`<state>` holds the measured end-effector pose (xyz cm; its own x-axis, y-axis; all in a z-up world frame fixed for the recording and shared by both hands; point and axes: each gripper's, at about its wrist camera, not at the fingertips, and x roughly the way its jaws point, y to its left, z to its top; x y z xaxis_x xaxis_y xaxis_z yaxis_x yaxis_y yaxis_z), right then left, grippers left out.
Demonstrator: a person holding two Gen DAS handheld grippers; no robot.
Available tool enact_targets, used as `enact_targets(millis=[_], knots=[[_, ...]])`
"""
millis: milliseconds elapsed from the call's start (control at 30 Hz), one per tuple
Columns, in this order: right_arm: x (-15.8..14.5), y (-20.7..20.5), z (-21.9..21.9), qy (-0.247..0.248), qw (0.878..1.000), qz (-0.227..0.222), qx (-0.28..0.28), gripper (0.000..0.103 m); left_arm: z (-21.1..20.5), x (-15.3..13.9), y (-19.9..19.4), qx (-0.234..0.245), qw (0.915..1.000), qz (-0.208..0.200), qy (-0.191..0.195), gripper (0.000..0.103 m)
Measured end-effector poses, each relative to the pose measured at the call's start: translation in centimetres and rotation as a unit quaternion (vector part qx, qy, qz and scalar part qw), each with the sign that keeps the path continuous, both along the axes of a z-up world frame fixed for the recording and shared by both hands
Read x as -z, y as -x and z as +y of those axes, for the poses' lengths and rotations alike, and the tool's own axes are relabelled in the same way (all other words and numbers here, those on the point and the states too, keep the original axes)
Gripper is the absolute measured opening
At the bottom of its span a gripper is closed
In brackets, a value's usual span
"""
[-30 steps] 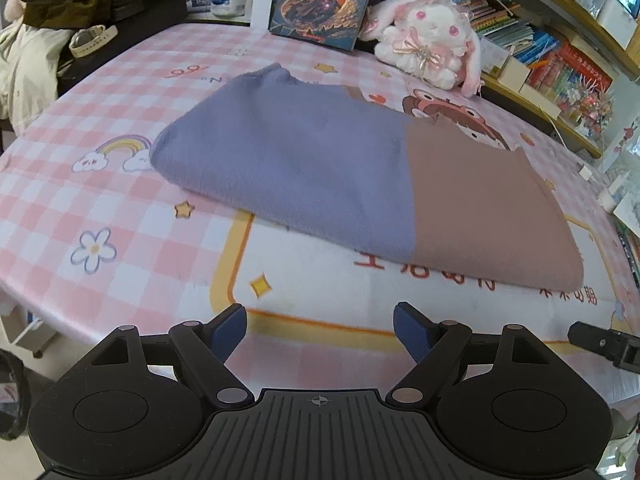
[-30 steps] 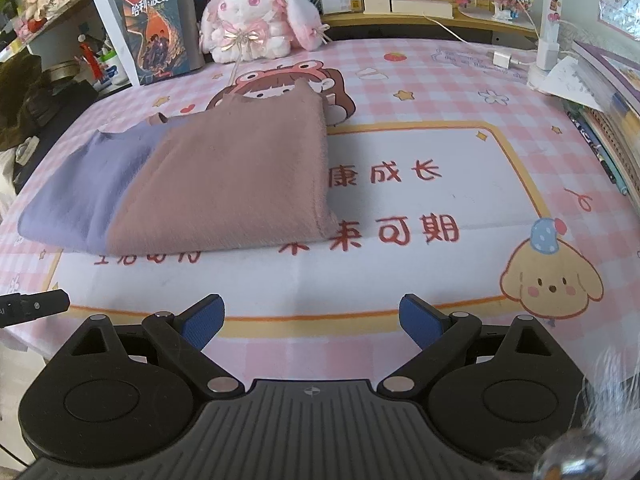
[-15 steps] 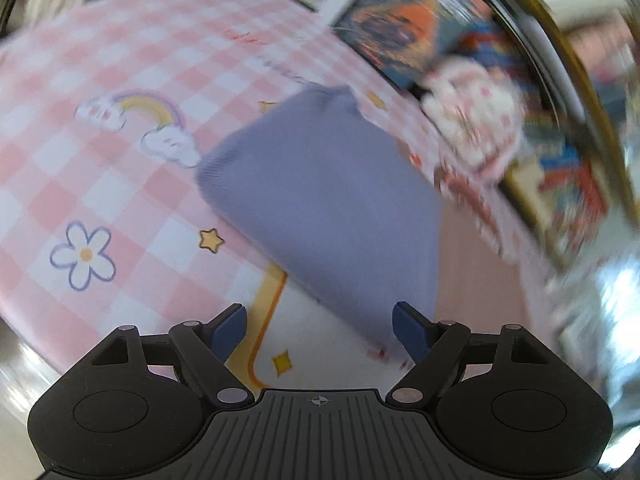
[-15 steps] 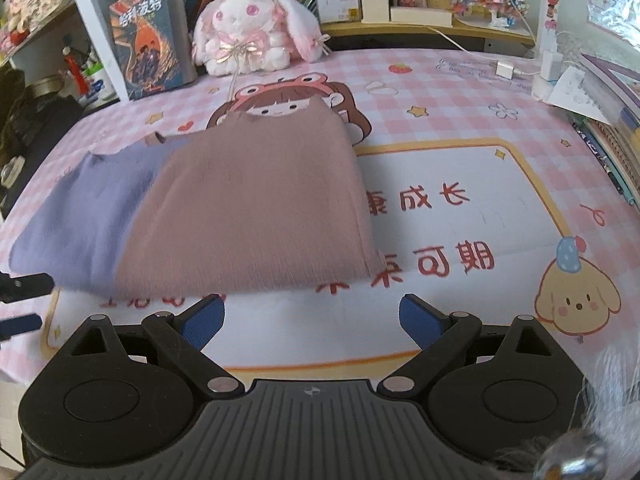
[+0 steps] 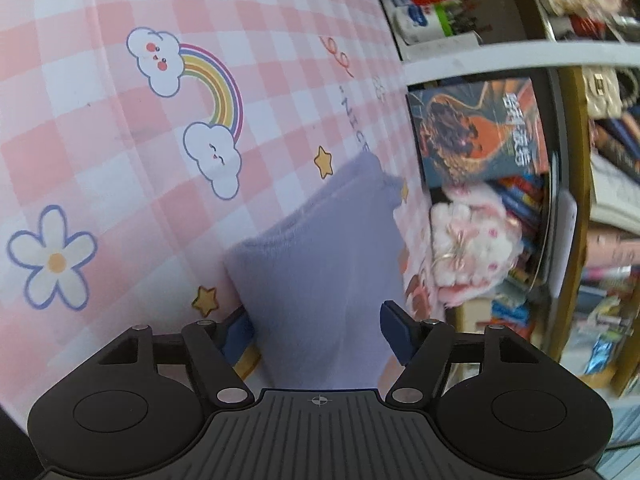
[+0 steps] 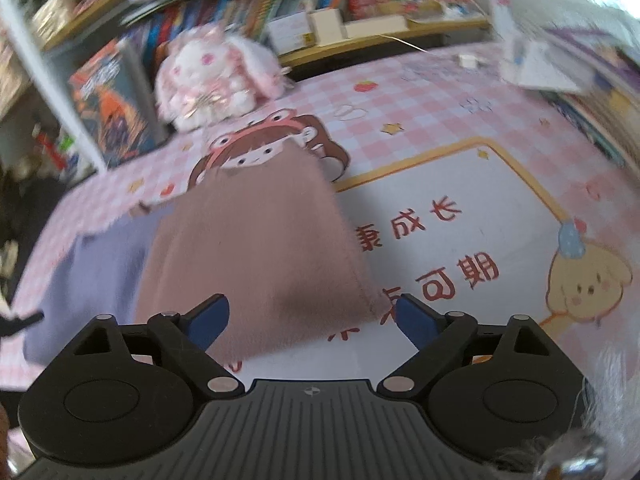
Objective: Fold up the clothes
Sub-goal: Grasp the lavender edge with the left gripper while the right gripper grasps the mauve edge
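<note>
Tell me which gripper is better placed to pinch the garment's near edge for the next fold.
Probably either; left slightly. The left gripper has its jaws open astride the garment's purple end. The right gripper is open too, with only the brown corner between its jaws.

From where the left claw (image 5: pixel 318 330) looks, the near end of the folded sweater (image 5: pixel 320 280) disappears behind the claw's black body, and its brown half is out of sight. The plush bunny (image 5: pixel 468 256) is smeared by motion. In the right wrist view the bookshelf (image 6: pixel 248 12) is a blur, its book spines unreadable, and the sweater's near edge looks fuzzy.
</note>
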<state>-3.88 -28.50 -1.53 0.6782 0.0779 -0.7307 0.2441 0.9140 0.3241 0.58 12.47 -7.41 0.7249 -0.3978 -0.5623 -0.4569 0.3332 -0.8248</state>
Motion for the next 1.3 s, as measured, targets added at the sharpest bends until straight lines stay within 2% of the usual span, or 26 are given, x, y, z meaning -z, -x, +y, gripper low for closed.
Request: enact_targets(millis=[67,167,233,400,500,533,567,633,867,1000,1200,1300], knots=[[0.4,-0.3,-0.8,-0.032,0.999,0.011,0.026,0.083,0.3,0.2,-0.5,-0.004,0.9999,0.001,0.011,0.068],[1.3,-0.7,-1.8,-0.075,0.995,0.029,0.065,0.07,0.8,0.5,-1.2,-0.01,0.9996,0.003,0.027,0.067],[1.7,-0.9,-2.1,-0.086,0.992,0.037,0.083,0.057,1.1,0.6,-1.6,-0.012,0.9993,0.005,0.036,0.063],[2.5,-1.4,-2.3,-0.102,0.987,0.047,0.111,0.042,1.5,0.8,-2.6,-0.003,0.9993,0.016,0.033,0.052],[2.7,-2.0,-1.7,-0.103,0.987,0.05,0.111,0.034,1.7,1.0,-3.2,0.003,0.9993,0.026,0.027,0.031],[2.8,-2.2,-1.4,-0.103,0.988,0.051,0.106,0.033,2.0,1.1,-3.3,0.004,0.9994,0.024,0.026,0.019],[2.8,-2.4,-1.1,-0.103,0.988,0.051,0.102,0.031,2.2,1.2,-3.4,0.005,0.9994,0.021,0.026,0.013],[2.9,-2.9,-0.4,-0.103,0.989,0.052,0.093,0.029,2.8,1.4,-3.6,0.006,0.9995,0.016,0.025,0.01],[3.1,-4.5,2.0,-0.101,0.992,0.056,0.057,0.027,6.0,-0.1,-3.6,-0.019,0.9993,-0.022,-0.022,0.01],[3.1,-5.6,4.0,-0.088,0.994,0.057,0.017,0.027,7.3,0.1,-3.5,-0.031,0.9989,-0.023,-0.026,0.01],[3.2,-6.2,4.2,-0.089,0.994,0.056,0.012,0.027,6.8,1.2,-4.2,-0.037,0.9988,-0.02,-0.024,0.022],[3.1,-6.3,4.1,-0.088,0.994,0.057,0.007,0.027,6.6,1.4,-4.8,-0.032,0.9985,-0.032,-0.031,0.023]])
